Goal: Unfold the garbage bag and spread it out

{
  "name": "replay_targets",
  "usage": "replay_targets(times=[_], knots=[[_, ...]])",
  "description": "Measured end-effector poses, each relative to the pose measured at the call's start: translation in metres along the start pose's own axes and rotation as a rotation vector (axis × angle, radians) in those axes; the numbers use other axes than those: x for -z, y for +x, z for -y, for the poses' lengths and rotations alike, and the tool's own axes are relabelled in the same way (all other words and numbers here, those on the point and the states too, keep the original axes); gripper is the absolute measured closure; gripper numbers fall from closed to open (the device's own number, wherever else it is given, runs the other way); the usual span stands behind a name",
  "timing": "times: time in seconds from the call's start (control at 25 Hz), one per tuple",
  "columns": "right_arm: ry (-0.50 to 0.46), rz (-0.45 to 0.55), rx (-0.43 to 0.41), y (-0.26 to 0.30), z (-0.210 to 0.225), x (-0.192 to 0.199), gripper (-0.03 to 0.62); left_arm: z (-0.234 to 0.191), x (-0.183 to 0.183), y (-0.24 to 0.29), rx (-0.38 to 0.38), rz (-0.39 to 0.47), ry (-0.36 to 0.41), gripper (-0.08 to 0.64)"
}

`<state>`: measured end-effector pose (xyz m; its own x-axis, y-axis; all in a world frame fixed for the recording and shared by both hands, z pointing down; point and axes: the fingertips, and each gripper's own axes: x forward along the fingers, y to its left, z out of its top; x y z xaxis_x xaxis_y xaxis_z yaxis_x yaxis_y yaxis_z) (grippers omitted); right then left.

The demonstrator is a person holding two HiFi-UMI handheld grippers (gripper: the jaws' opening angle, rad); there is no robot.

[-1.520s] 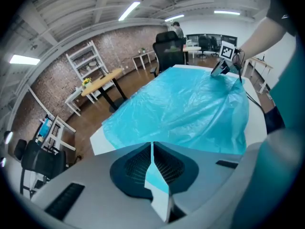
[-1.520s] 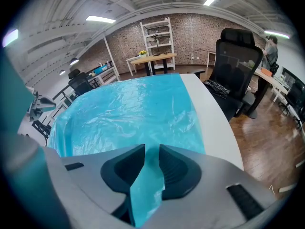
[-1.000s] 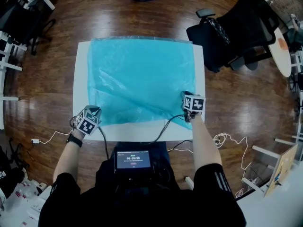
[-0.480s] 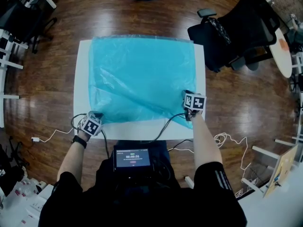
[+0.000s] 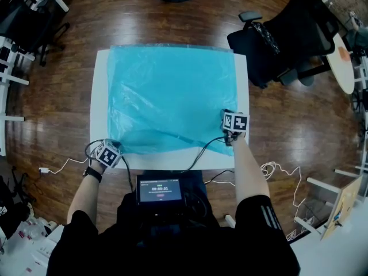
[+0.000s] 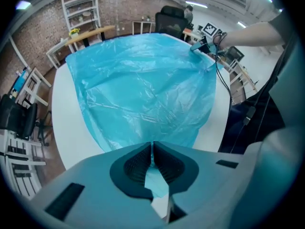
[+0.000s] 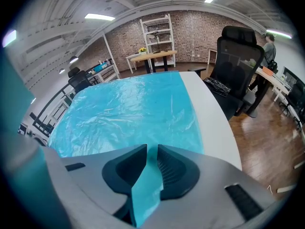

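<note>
Two grippers each pinch a near corner of the bag [image 5: 172, 91], a thin blue film lying open over most of the table [image 5: 99, 96]. In the head view the left gripper [image 5: 108, 153] sits at the sheet's lower left corner, just off the table's edge. The right gripper [image 5: 233, 122] sits at the sheet's lower right. The bag's near edge runs between them, with a raised crease along it.

In the left gripper view, the left gripper [image 6: 152, 144] has its jaws pressed together on a sliver of film. The bag [image 6: 143, 89] fans out from them toward the top of the frame, across the table [image 6: 66, 118]. In the right gripper view, the right gripper [image 7: 151, 149] has jaws that have just been closing, and a bunched strip of film fills the narrow gap between the pads. The rest of the bag [image 7: 128, 113] lies flat beyond them, leaving a bare strip of table [image 7: 212, 113] at the right.

Black-and-white square markers cover the gripper cubes. A screen [image 5: 160, 190] at the person's chest shows digits too small to read surely.

White table stands on dark wood floor [image 5: 57, 96], with a black chair [image 5: 287, 39] at upper right and cables [image 5: 57, 165] at lower left. The right gripper view shows a brick wall [image 7: 190, 32] and a white shelf [image 7: 157, 35] behind.
</note>
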<state>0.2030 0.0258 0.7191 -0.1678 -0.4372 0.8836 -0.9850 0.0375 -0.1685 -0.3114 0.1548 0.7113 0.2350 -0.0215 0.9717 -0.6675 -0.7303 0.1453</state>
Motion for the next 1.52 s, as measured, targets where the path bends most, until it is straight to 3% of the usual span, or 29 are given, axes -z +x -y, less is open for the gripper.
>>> replay_targets(times=[0.48, 0.72, 0.96, 1.28, 1.52], knots=[[-0.012, -0.007, -0.008, -0.002, -0.001, 0.000, 0.494, 0.001, 0.021, -0.001, 0.017, -0.065, 0.034, 0.535], [-0.066, 0.020, -0.038, -0.003, -0.004, -0.007, 0.492, -0.004, 0.015, -0.005, -0.037, -0.083, 0.076, 0.535], [-0.041, 0.040, -0.059, -0.007, 0.000, -0.010, 0.486, 0.001, 0.016, 0.004, -0.001, -0.072, 0.065, 0.535], [-0.061, 0.178, -0.125, -0.066, -0.013, -0.034, 0.486, 0.000, 0.015, 0.006, -0.010, -0.076, 0.074, 0.535], [-0.057, 0.201, -0.147, -0.112, -0.022, -0.006, 0.485, -0.001, 0.011, 0.009, -0.009, -0.064, 0.082, 0.535]])
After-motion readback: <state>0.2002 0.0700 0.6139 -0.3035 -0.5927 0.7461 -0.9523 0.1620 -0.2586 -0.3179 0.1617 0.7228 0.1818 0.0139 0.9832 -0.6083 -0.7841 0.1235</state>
